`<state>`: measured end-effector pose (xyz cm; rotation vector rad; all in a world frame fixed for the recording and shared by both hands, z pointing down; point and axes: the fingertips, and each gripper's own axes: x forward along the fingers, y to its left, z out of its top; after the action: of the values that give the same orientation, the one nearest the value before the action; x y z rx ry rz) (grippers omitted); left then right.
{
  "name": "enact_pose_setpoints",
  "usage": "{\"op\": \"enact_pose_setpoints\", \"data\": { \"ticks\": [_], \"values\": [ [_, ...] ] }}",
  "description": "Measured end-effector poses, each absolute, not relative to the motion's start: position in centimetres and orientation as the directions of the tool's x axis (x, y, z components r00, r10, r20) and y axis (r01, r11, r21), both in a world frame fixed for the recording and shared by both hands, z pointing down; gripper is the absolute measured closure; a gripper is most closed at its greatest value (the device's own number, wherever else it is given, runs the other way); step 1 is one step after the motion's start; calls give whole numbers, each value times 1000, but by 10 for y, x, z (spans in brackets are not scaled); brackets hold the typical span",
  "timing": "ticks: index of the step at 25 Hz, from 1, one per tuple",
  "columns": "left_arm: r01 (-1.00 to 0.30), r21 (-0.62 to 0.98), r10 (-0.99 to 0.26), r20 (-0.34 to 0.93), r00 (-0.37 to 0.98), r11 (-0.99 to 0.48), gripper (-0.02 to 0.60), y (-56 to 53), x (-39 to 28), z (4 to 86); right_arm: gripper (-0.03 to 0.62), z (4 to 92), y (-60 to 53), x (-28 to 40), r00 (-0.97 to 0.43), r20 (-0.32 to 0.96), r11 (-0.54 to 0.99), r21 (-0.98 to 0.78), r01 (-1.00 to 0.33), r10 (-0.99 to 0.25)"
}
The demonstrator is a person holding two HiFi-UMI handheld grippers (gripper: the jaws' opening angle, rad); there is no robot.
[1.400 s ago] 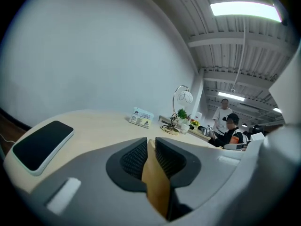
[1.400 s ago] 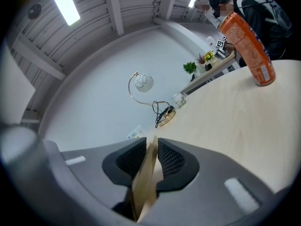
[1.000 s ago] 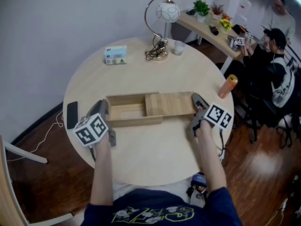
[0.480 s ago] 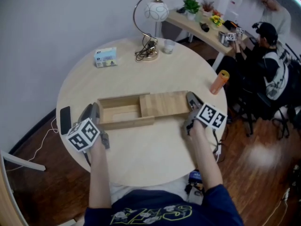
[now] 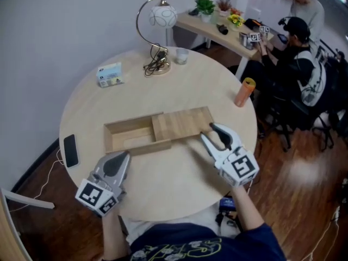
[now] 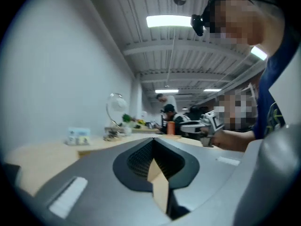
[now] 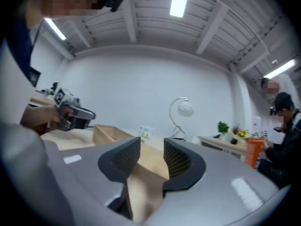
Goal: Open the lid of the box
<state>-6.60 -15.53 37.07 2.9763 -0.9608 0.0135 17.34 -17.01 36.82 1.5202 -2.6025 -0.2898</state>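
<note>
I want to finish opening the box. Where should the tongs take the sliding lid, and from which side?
Probably the right end of the lid, coming from the right: it lies flat and sticks out past the box there, so its thin edge seems free to pinch.

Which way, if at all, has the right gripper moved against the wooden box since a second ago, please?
Yes. The right gripper has drawn back from the box's right end toward the person. Its jaws have just been opening, with nothing gripped.
</note>
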Motion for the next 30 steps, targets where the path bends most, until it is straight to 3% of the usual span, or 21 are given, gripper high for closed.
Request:
{"op": "enact_pose_setpoints", "data": {
  "ticks": [2,3,4,8,12,18,22,26,28,30],
  "values": [
    [-485,64,-482,62,874,-872,578,-145,-42,389,484,380,-141,121,-643,42,632,240,-737,-765],
    [-466,73,-460,77,884,-882,578,-146,-35,397,561,394,-132,96,-700,96,701,218,-679,-708],
    [-456,79,-449,93,889,-886,578,-149,-30,405,599,410,-128,77,-732,161,749,178,-638,-662],
    [-464,103,-445,160,881,-880,578,-162,-23,432,599,453,-159,50,-694,342,744,23,-668,-633],
    [-604,92,-575,222,787,-791,578,-186,-42,442,599,450,-194,49,-689,307,702,-87,-707,-656],
    [-718,111,-674,269,687,-687,578,-214,-71,448,599,440,-218,34,-729,239,738,-63,-671,-642],
    [-748,65,-734,154,661,-660,578,-207,-92,430,599,440,-214,52,-652,265,675,-10,-738,-710],
    [-920,29,-920,14,391,-391,578,-211,-174,405,600,459,-219,95,-516,356,534,-54,-844,-779],
    [-948,41,-947,53,318,-316,578,-231,-200,412,600,467,-229,94,-505,413,541,-34,-840,-758],
    [-931,81,-920,144,365,-357,578,-250,-199,430,600,472,-233,85,-501,460,568,9,-823,-733]
  ]
}}
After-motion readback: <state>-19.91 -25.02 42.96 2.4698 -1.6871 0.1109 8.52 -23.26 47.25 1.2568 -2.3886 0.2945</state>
